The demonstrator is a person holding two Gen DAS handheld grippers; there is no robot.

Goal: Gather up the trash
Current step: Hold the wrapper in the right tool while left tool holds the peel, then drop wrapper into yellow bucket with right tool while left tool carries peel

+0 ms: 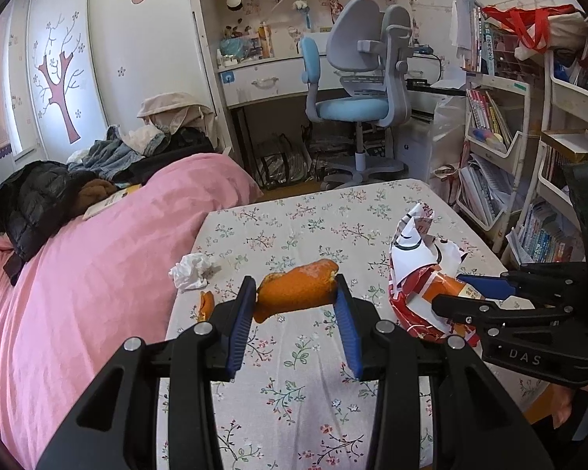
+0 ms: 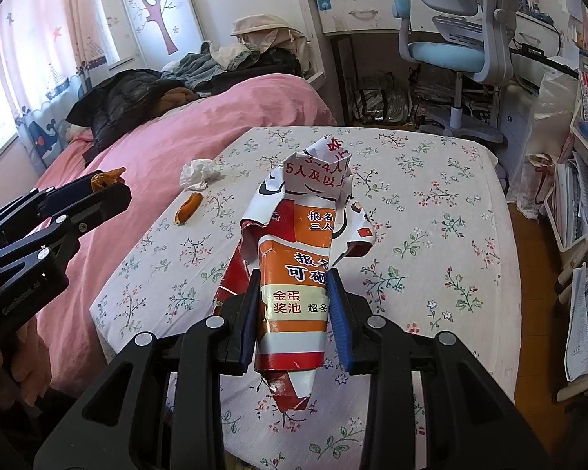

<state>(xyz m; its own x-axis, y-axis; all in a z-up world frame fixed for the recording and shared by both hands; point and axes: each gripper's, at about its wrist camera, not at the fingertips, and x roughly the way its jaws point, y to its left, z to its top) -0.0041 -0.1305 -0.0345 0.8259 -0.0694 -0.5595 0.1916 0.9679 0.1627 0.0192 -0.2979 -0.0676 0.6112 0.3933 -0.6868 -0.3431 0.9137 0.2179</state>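
Item one: large orange peel (image 1: 298, 288). We are holding it in the left gripper (image 1: 297, 297), pads clamped on its two ends, so its long axis is running crosswise between the fingers. It is hanging clear above the floral tablecloth (image 1: 294, 227), not resting on it.

Item two: crumpled paper flyer (image 2: 298, 258), red, orange and white with printed characters. We are gripping it in the right gripper (image 2: 294, 293), pads pressing its lower sides. Its long axis is running straight away from the claw, the folded top standing up and forward, the tail dropping below the fingers.

Item three: small peel scrap (image 2: 188, 207), lying loose on the cloth near the table's left edge, its long axis slanting toward the bed (image 2: 200, 109).

Item four: white tissue wad (image 2: 200, 174), just beyond the scrap, apart from it.

Relation that matters: both loose pieces are lying to the left and ahead of the two claws, on the left gripper's side, so we are judging the left hand the nearer one. Both claws are full, though; no bin is showing in either view, so we cannot tell where the loads are going.
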